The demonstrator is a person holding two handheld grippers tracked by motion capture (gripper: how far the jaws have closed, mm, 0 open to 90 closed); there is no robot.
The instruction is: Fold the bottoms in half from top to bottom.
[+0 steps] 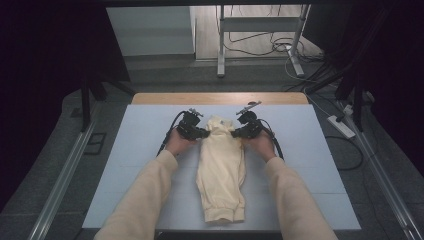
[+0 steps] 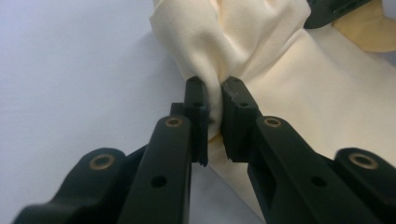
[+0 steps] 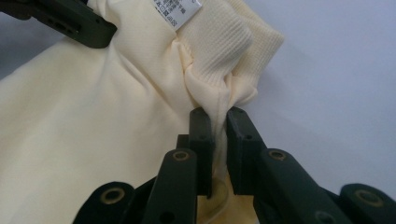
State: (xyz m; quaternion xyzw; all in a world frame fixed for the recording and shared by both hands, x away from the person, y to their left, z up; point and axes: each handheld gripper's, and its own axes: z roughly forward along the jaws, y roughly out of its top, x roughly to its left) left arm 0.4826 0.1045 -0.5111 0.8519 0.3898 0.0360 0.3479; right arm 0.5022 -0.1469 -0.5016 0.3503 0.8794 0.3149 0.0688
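Note:
A cream sweatshirt (image 1: 220,172) lies folded lengthwise on the white table mat (image 1: 150,140), its collar end at the far side. My left gripper (image 1: 203,133) is shut on a bunched fold of the cream fabric (image 2: 243,51) at the collar's left side, the cloth pinched between the pads. On the collar's right side, my right gripper (image 1: 235,133) is shut on the ribbed collar edge (image 3: 219,51), just below the care label (image 3: 180,9). In each gripper view the other gripper's black jaw shows at the top edge.
The mat covers a wooden table (image 1: 220,98) with bare mat on both sides of the sweatshirt. Beyond the table stand a metal frame (image 1: 260,35), floor cables (image 1: 280,47) and a power strip (image 1: 341,126).

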